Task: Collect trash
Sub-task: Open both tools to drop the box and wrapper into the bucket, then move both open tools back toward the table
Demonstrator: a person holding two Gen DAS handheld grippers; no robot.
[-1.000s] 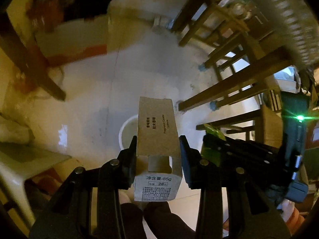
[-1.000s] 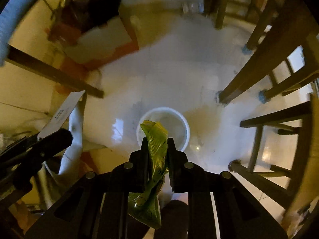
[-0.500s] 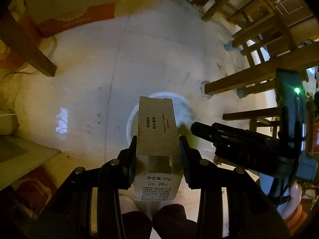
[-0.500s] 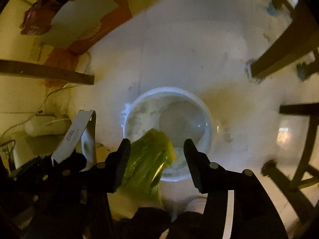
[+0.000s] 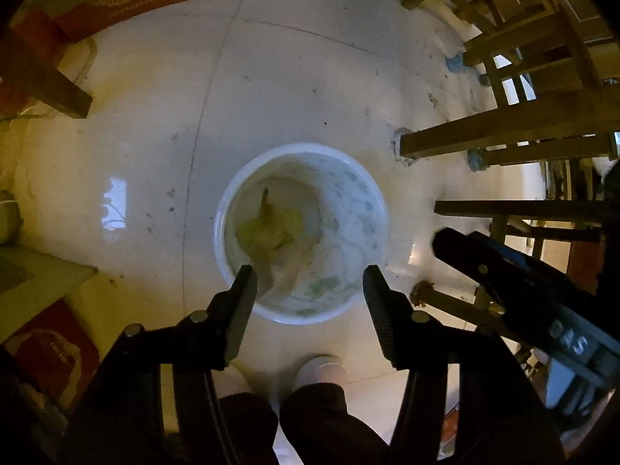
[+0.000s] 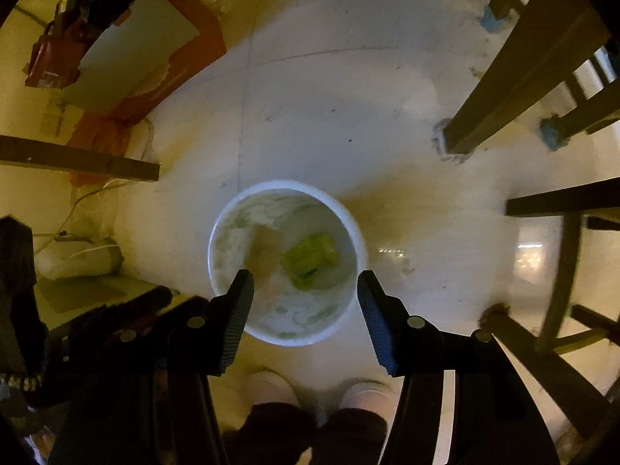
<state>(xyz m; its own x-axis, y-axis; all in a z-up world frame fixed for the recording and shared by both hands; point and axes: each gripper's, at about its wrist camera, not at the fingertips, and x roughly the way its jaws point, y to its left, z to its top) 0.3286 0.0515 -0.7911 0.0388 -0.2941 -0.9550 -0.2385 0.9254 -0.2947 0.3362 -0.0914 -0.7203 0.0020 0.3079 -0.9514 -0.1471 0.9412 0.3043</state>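
Observation:
A white bucket (image 5: 302,148) stands on the pale tiled floor, straight below both grippers. Inside it lie a crumpled green wrapper (image 5: 271,228) and a brown cardboard box (image 5: 288,271), which is blurred. My left gripper (image 5: 309,271) hangs over the bucket's near rim; its jaws are opening with nothing between them. In the right wrist view the bucket (image 6: 290,185) holds the green wrapper (image 6: 310,259) and the box (image 6: 263,252). My right gripper (image 6: 304,273) is open and empty above it. The right gripper's body (image 5: 503,271) shows at the right of the left wrist view.
Wooden chair legs (image 5: 503,135) stand close to the bucket's right, and another wooden leg (image 6: 77,159) to its left. A red and white carton (image 6: 135,50) lies at the far left. A person's shoes (image 6: 364,391) and dark trouser legs (image 5: 321,414) are just behind the bucket.
Both grippers sank toward the bucket. The right one opened and dropped the green wrapper in. The left one then opened, and the cardboard box fell into the bucket.

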